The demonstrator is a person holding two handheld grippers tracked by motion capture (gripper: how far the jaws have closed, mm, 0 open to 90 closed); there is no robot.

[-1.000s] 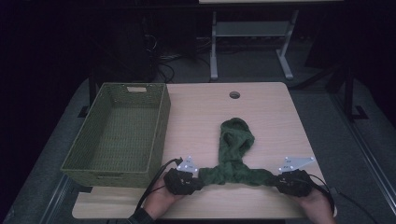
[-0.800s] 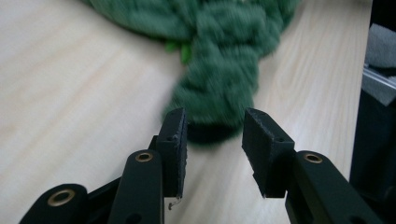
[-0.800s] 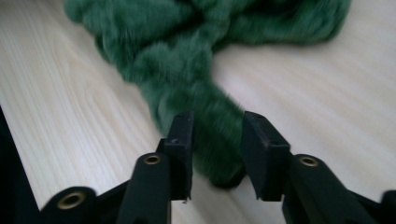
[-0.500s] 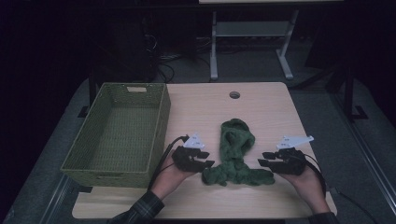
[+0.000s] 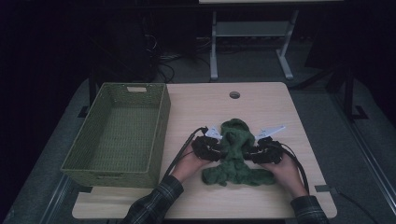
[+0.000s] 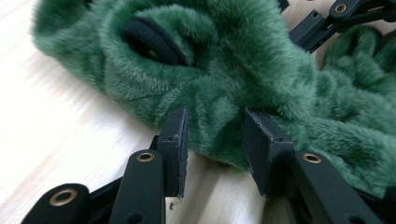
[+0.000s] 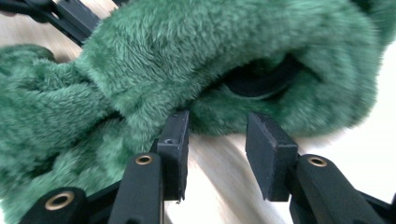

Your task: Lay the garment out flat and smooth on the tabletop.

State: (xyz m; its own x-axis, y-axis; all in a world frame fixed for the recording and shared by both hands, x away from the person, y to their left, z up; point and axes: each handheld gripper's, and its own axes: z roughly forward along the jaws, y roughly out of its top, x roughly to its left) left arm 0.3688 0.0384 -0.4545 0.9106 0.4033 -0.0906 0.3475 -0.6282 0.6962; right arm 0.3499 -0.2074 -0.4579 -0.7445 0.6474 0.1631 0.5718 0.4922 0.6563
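A green fuzzy cloth (image 5: 236, 135) lies bunched on the wooden table (image 5: 261, 107), with a dark lining showing in a fold (image 6: 154, 44). My left gripper (image 5: 221, 150) sits at the cloth's left side, and its jaws have just been opening. In the left gripper view a lobe of fleece lies between its pads (image 6: 173, 140) without being squeezed. At the cloth's right side is my right gripper (image 5: 251, 153), whose jaws have also just been opening. Its fingertips (image 7: 268, 144) stand at the fleece edge (image 7: 196, 70) with bare wood between them.
A green woven basket (image 5: 161, 123) stands on the table's left half. A round cable hole (image 5: 234, 94) is near the far edge. The person's hands and plaid sleeves (image 5: 154, 205) come in from the front edge. Cables trail from both grippers.
Both hands moved away from the person and inward, from the cloth's spread ends to its middle. The cloth's lower part went from stretched wide to bunched. Both pairs of jaws stand wider.
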